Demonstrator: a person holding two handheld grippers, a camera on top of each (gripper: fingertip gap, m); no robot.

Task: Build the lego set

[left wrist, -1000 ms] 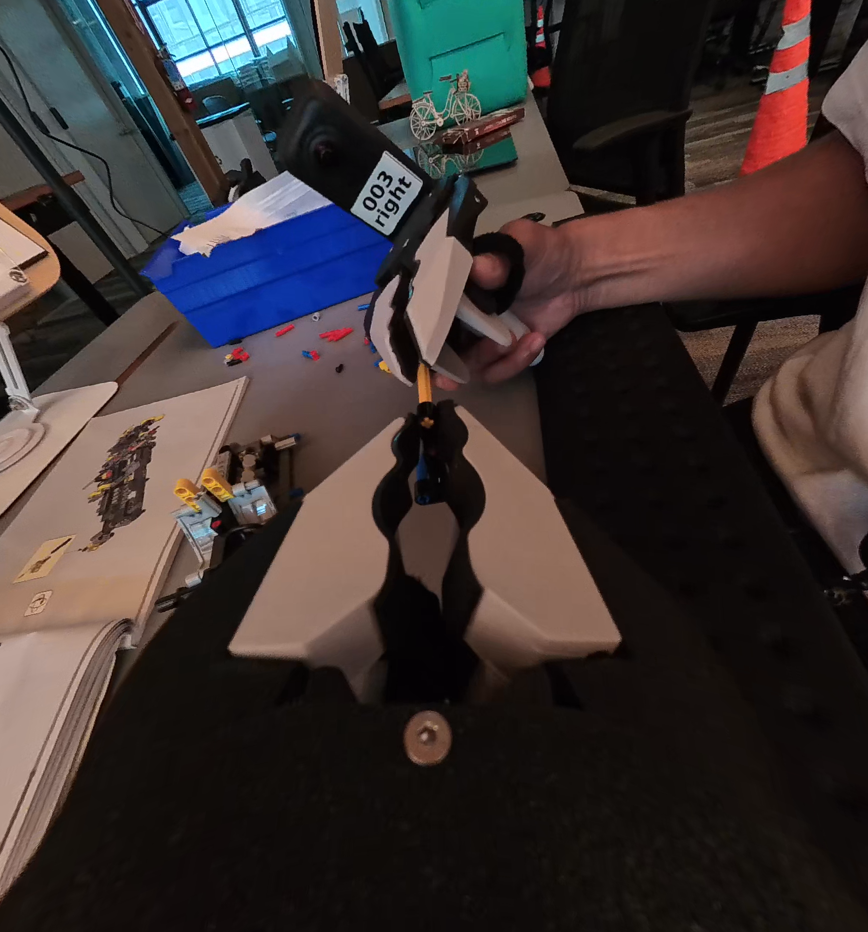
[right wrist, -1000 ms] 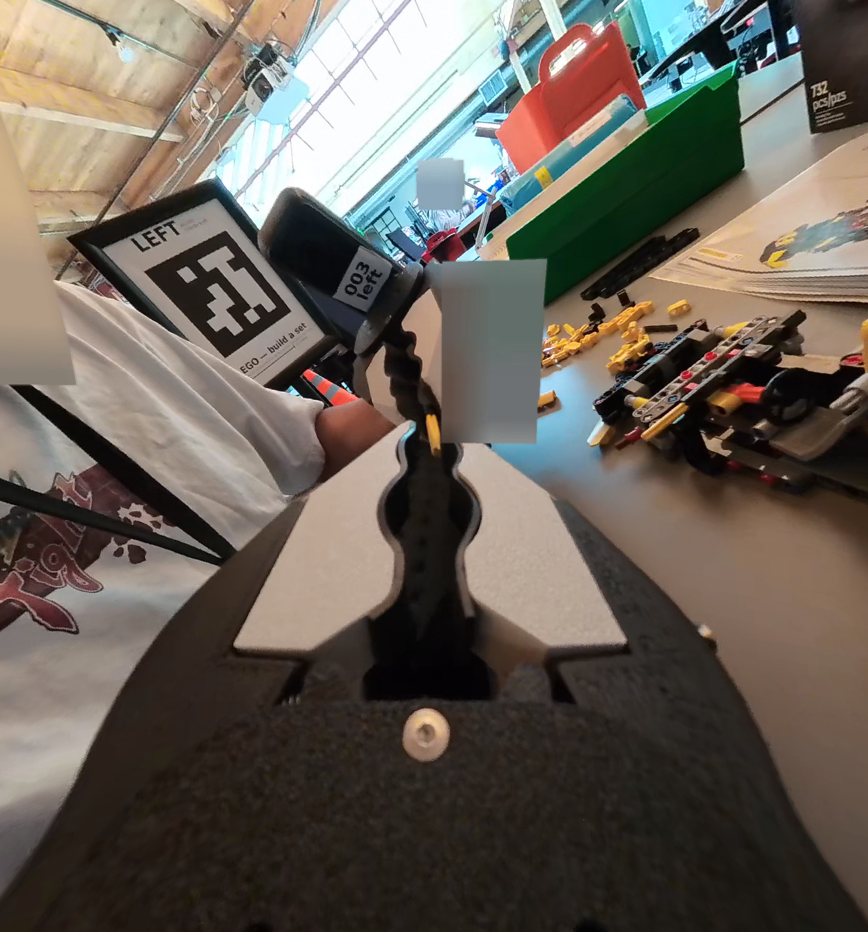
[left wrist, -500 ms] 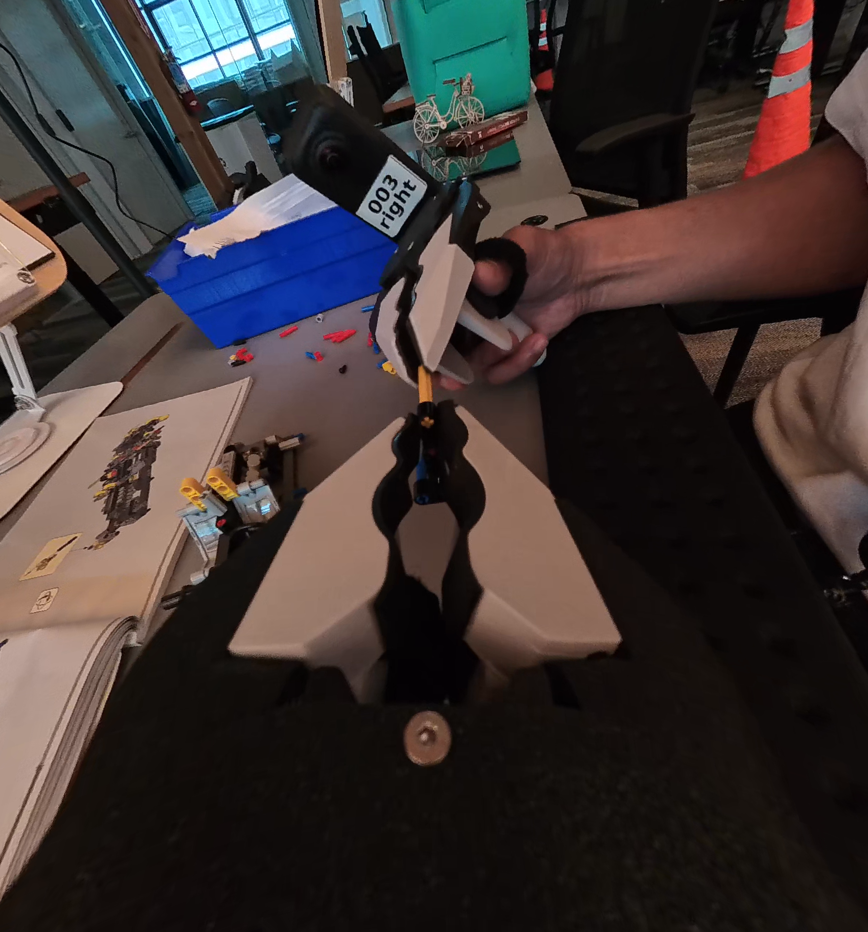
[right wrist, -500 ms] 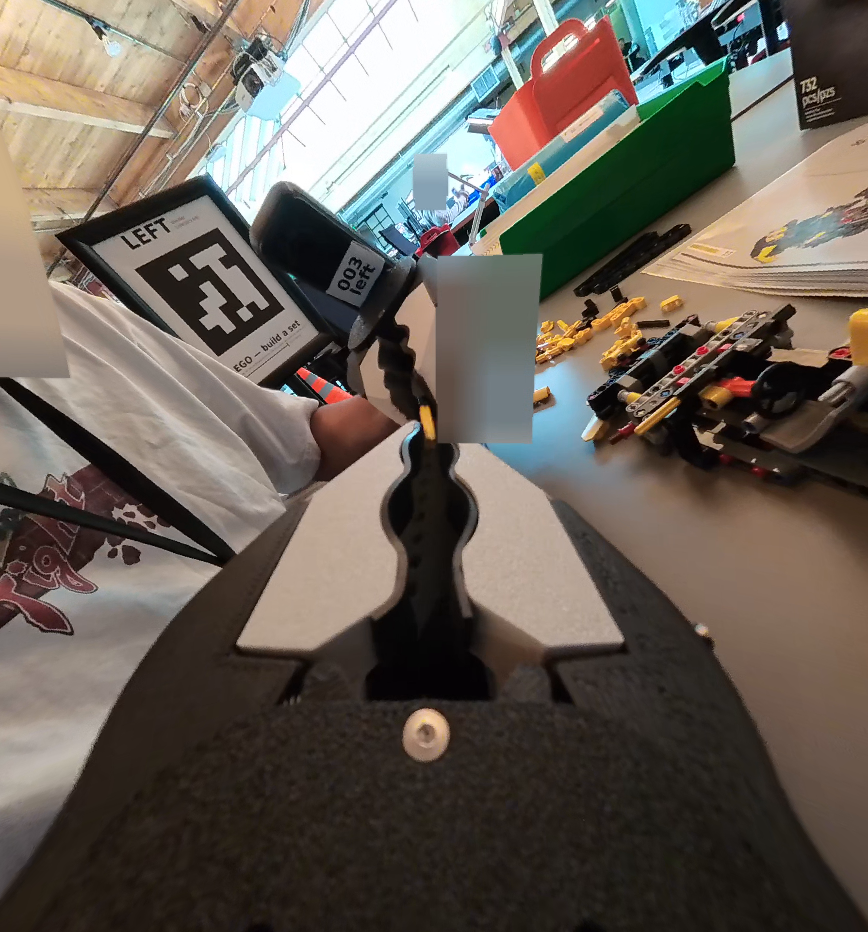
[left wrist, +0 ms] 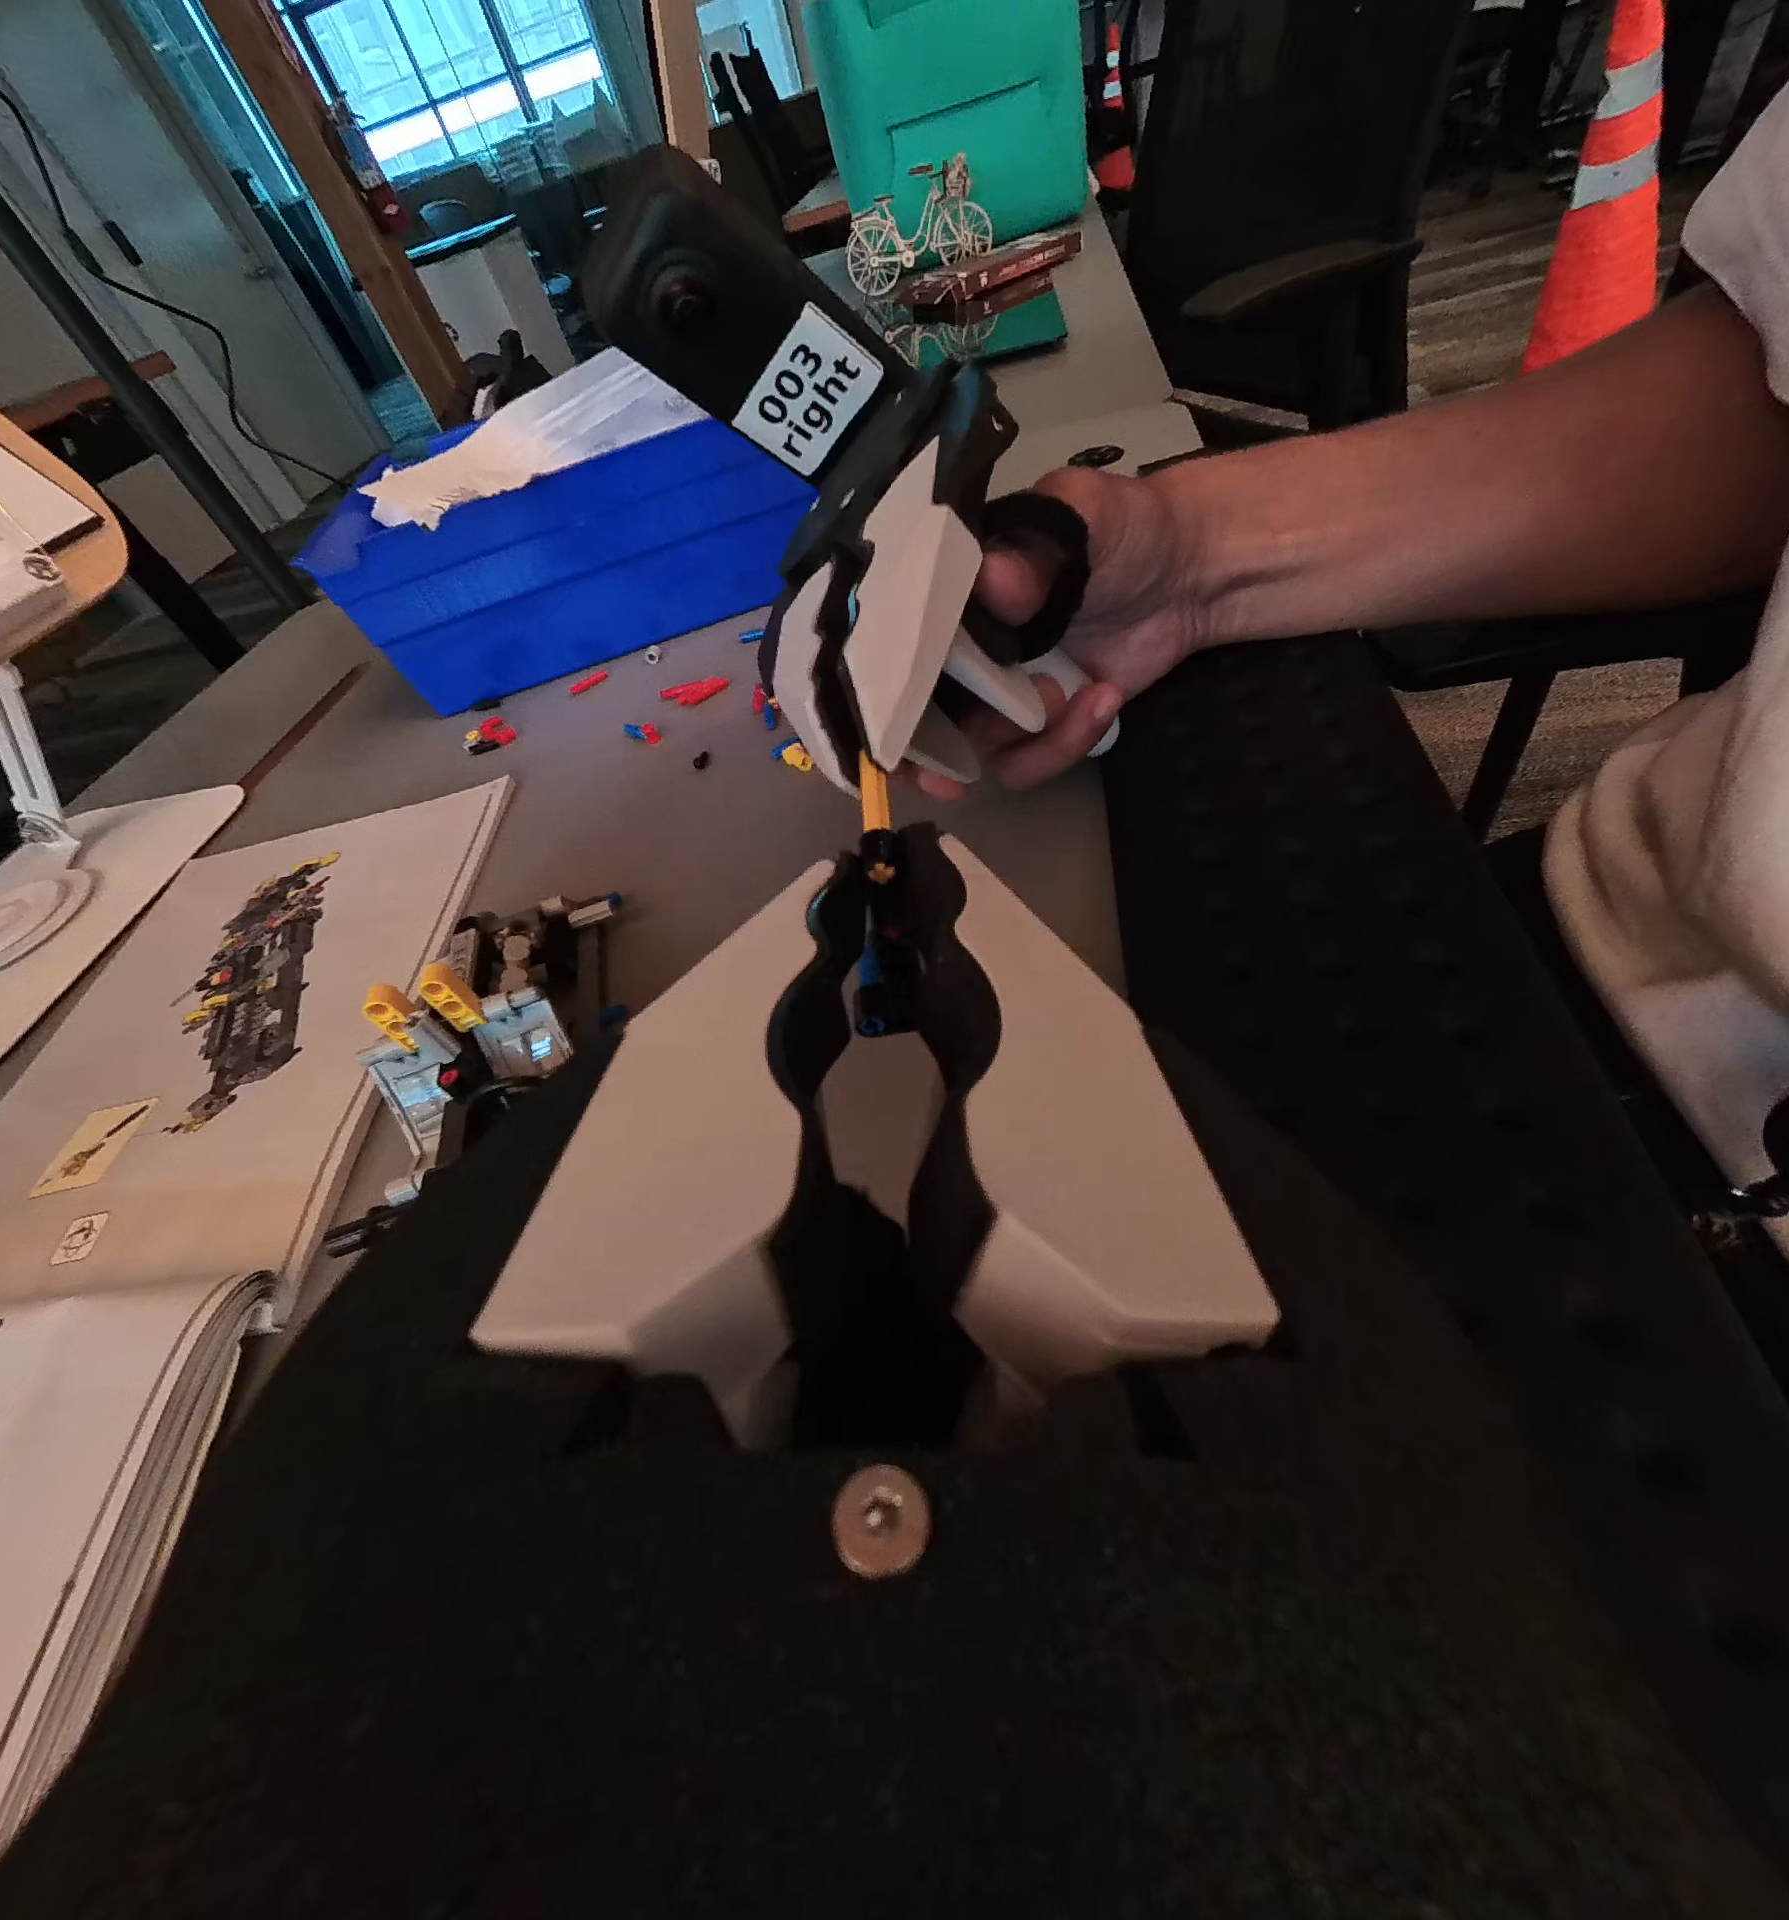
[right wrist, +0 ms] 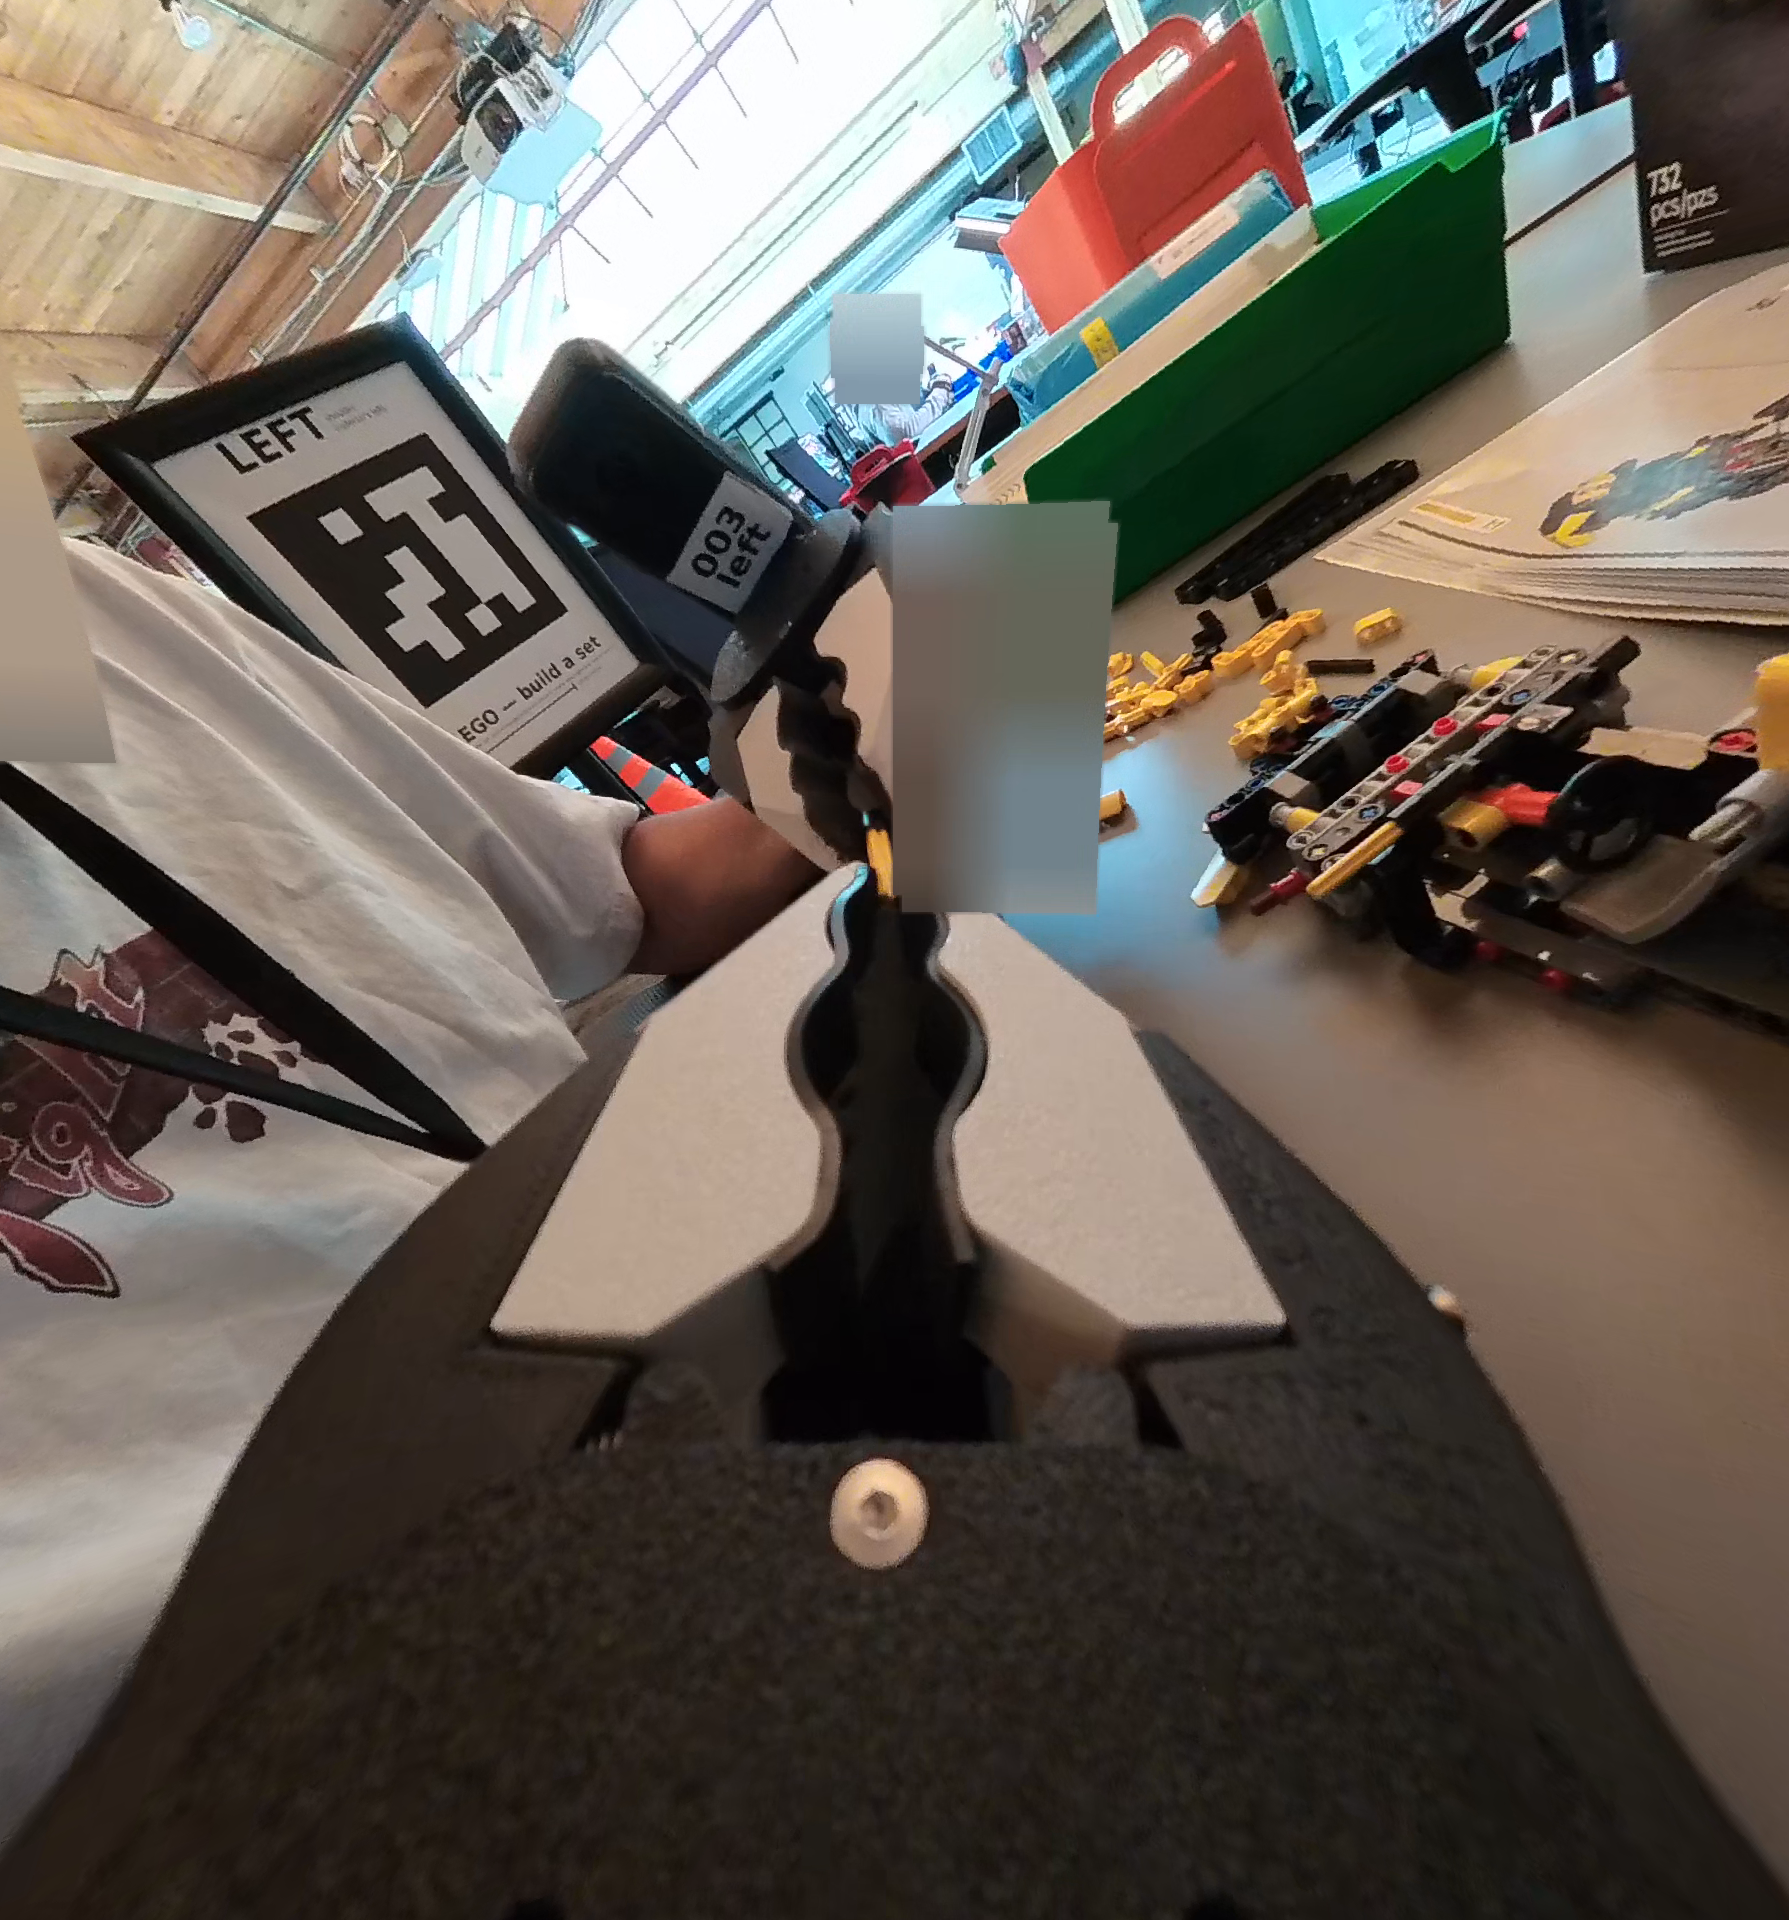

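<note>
My left gripper [left wrist: 882, 862] is shut on a small black lego piece with blue pins [left wrist: 882, 961]. A thin yellow axle [left wrist: 874, 798] runs from that piece up into the tips of my right gripper [left wrist: 854, 753], which is shut on its other end. Both are held in the air above the table. In the right wrist view my right gripper [right wrist: 885, 902] is shut on the yellow axle [right wrist: 879, 854], with the left gripper [right wrist: 817, 758] just beyond. The partly built lego vehicle [right wrist: 1513, 810] lies on the table to the right; it also shows in the left wrist view [left wrist: 485, 1023].
An open instruction booklet [left wrist: 173, 1039] lies left of the model. A blue bin [left wrist: 557, 582] stands behind scattered red and blue pieces [left wrist: 692, 691]. A green bin [right wrist: 1274, 364], loose yellow pieces [right wrist: 1222, 675] and black beams [right wrist: 1295, 525] lie beyond the model. A person's arm [left wrist: 1441, 530] crosses at right. My two grippers' fingertips are within a few centimetres of each other.
Both grippers have stayed shut on the joined axle and piece. The pair has shifted only slightly; the right gripper has tilted a little. Nothing was let go.
</note>
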